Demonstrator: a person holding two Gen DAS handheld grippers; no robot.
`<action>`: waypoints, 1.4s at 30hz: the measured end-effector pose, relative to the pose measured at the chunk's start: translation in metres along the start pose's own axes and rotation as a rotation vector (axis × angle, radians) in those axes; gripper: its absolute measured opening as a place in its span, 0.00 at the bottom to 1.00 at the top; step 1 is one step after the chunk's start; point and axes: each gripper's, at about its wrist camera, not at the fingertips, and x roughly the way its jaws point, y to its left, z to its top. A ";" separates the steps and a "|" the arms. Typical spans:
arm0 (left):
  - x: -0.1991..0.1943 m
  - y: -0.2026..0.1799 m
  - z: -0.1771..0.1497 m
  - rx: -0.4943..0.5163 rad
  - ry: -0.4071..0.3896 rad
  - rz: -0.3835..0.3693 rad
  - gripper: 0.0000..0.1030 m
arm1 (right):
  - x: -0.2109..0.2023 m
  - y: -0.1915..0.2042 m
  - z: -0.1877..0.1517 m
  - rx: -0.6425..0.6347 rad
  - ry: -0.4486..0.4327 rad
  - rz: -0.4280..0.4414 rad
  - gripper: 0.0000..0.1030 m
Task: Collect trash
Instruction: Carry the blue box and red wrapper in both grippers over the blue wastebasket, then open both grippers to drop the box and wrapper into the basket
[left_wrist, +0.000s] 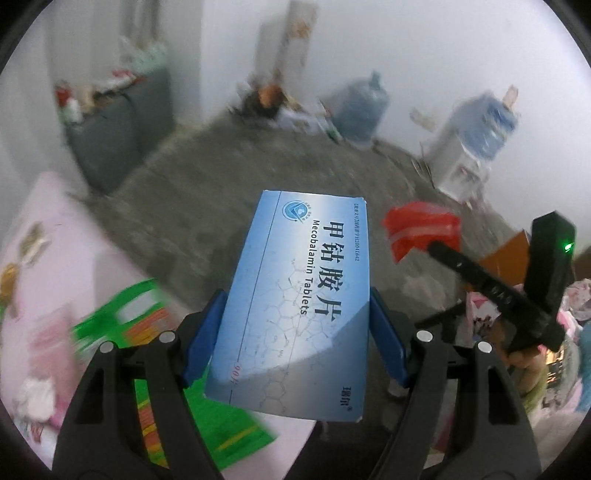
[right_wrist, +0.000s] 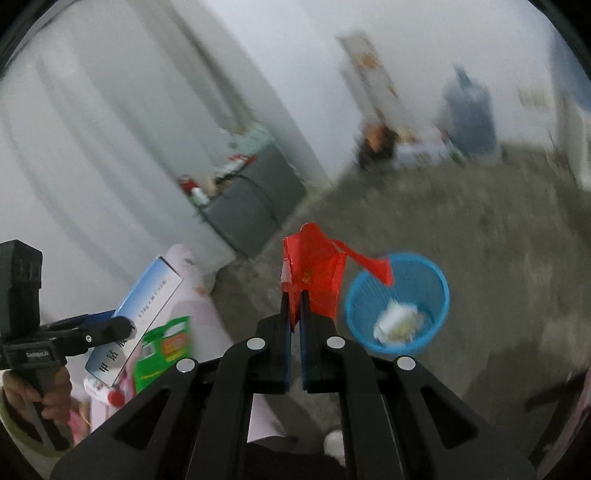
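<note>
My left gripper (left_wrist: 295, 317) is shut on a blue Mecobalamin tablet box (left_wrist: 295, 295) and holds it up above the floor; the box also shows in the right wrist view (right_wrist: 136, 314). My right gripper (right_wrist: 294, 295) is shut on a crumpled red plastic wrapper (right_wrist: 314, 273), which also shows in the left wrist view (left_wrist: 421, 229). A blue mesh trash basket (right_wrist: 436, 291) stands on the floor just right of the wrapper, with white crumpled paper (right_wrist: 397, 321) inside.
A table with a pink cloth (left_wrist: 48, 240) lies at the left, with a green packet (left_wrist: 147, 332) on it. A grey cabinet (left_wrist: 110, 129) stands by the wall. Water jugs (left_wrist: 364, 107) and a dispenser (left_wrist: 465, 147) stand at the far wall. The floor is grey concrete.
</note>
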 end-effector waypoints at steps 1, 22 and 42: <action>0.014 -0.002 0.007 -0.003 0.030 -0.017 0.68 | 0.009 -0.017 0.000 0.042 0.023 -0.011 0.04; 0.237 -0.027 0.096 -0.135 0.144 0.013 0.78 | 0.198 -0.178 -0.028 0.385 0.205 -0.212 0.39; -0.003 -0.002 0.005 -0.109 -0.224 -0.082 0.80 | 0.070 -0.028 -0.031 0.037 0.040 -0.224 0.73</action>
